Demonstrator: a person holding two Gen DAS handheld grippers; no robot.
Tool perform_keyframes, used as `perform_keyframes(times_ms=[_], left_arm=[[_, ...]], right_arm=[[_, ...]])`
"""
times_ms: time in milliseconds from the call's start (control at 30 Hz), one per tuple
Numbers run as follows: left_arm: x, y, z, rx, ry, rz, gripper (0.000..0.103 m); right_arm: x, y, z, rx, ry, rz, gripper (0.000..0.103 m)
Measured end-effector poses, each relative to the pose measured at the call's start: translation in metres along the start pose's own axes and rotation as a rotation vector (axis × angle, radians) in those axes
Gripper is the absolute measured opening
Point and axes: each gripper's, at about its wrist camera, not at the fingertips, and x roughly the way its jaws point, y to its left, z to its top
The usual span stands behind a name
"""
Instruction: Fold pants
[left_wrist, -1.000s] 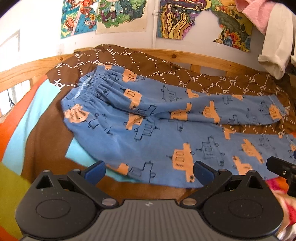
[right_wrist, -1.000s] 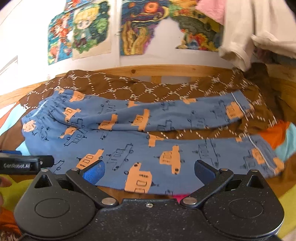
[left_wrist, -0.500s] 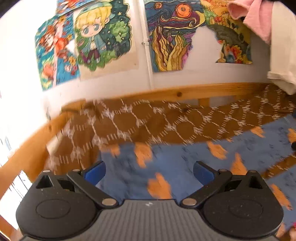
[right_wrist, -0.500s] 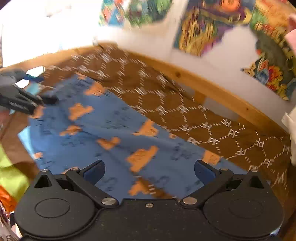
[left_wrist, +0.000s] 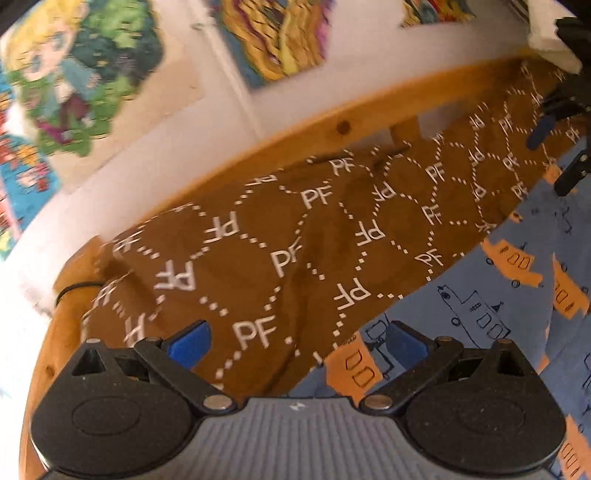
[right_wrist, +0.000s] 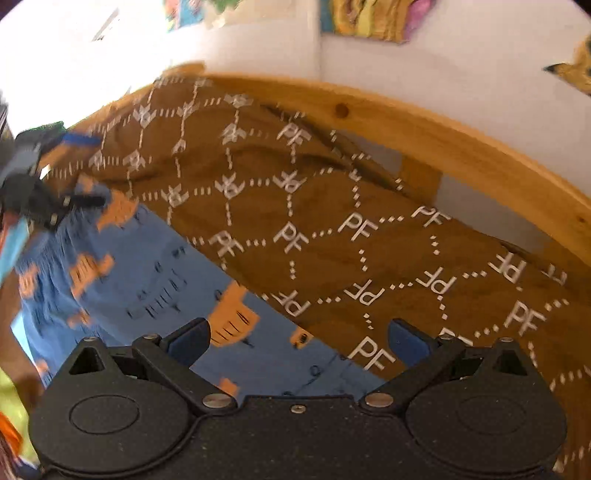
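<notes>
Motion blur smeared the left half of the right wrist view. The blue pants (left_wrist: 517, 314) ran off the lower right edge, lying on a brown PF-patterned blanket (left_wrist: 295, 240). Left gripper (left_wrist: 297, 341) and right gripper (right_wrist: 299, 338) both stood wide, empty. Wooden rail (right_wrist: 424, 129) and posters (left_wrist: 74, 74) lined the upper frame.

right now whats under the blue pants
The blue pants lie on a brown blanket printed with white PF hexagons, which shows along their far edge. What the blanket covers cannot be seen, apart from the wooden bed rail behind it.
</notes>
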Motion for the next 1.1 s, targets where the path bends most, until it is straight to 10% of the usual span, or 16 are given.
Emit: perform_keyframes(times_ms=[233, 533, 667, 933, 1100], left_arm=[[0.026, -0.012, 0.008, 0.175, 0.103, -0.127, 0.058], [0.034, -0.028, 0.008, 0.281, 0.191, -0.116, 0.004], [0.032, -0.03, 0.009, 0.267, 0.194, -0.067, 0.001], [0.018, -0.033, 0.007, 0.246, 0.129, -0.004, 0.0], [0.0, -0.045, 0.009, 0.265, 0.066, 0.154, 0.0]], right_arm=[[0.048, -0.023, -0.002, -0.027, 0.081, -0.042, 0.07], [0.075, -0.016, 0.0, -0.096, 0.113, 0.061, 0.066], [0.088, -0.002, 0.005, -0.148, 0.154, 0.082, 0.061], [0.085, 0.02, -0.003, -0.245, 0.172, 0.044, 0.005], [0.071, 0.038, -0.01, -0.291, 0.065, -0.127, 0.001]])
